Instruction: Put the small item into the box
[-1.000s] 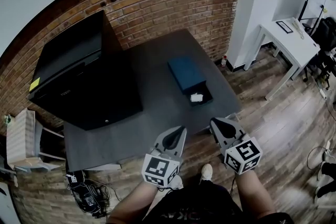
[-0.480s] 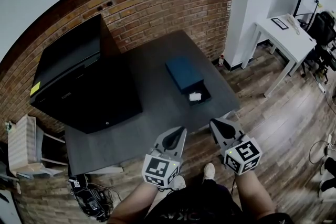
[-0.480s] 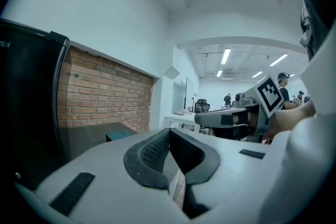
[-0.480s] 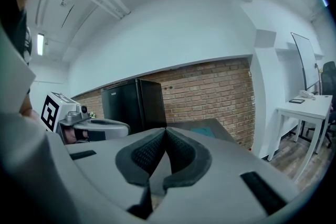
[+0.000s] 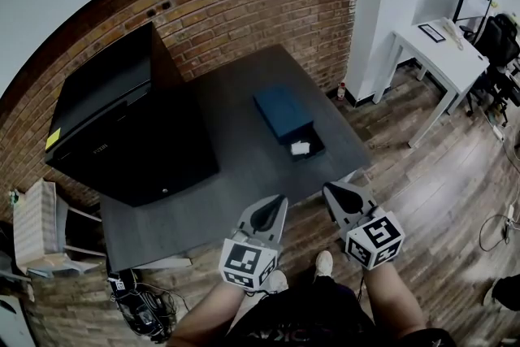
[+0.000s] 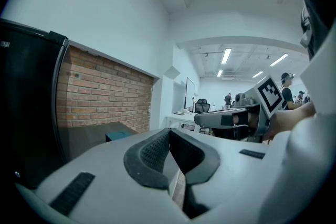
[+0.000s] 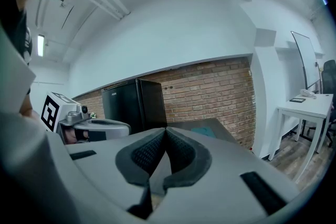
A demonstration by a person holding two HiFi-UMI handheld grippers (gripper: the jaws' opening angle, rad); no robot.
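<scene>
A dark teal box point(image 5: 284, 114) lies on the grey table point(image 5: 236, 166), its drawer pulled out toward me. The small white item point(image 5: 300, 148) rests inside that open drawer. Both grippers hover off the table's near edge, well short of the box. My left gripper point(image 5: 277, 203) is shut with nothing between its jaws, and so is my right gripper point(image 5: 332, 193). In the left gripper view the left gripper point(image 6: 168, 134) has its pads closed together, with the teal box point(image 6: 119, 135) far beyond. The right gripper point(image 7: 165, 132) points at the table, its pads meeting, with the box point(image 7: 203, 131) ahead.
A black fridge-like cabinet point(image 5: 122, 126) stands at the table's left against the brick wall point(image 5: 244, 4). A white desk point(image 5: 443, 53) with a monitor is at the right. Cables and a white crate point(image 5: 36, 223) sit on the wooden floor at lower left.
The view has shifted slightly, so the table and box sit a little further left and up. Both grippers have stayed shut in the same place.
</scene>
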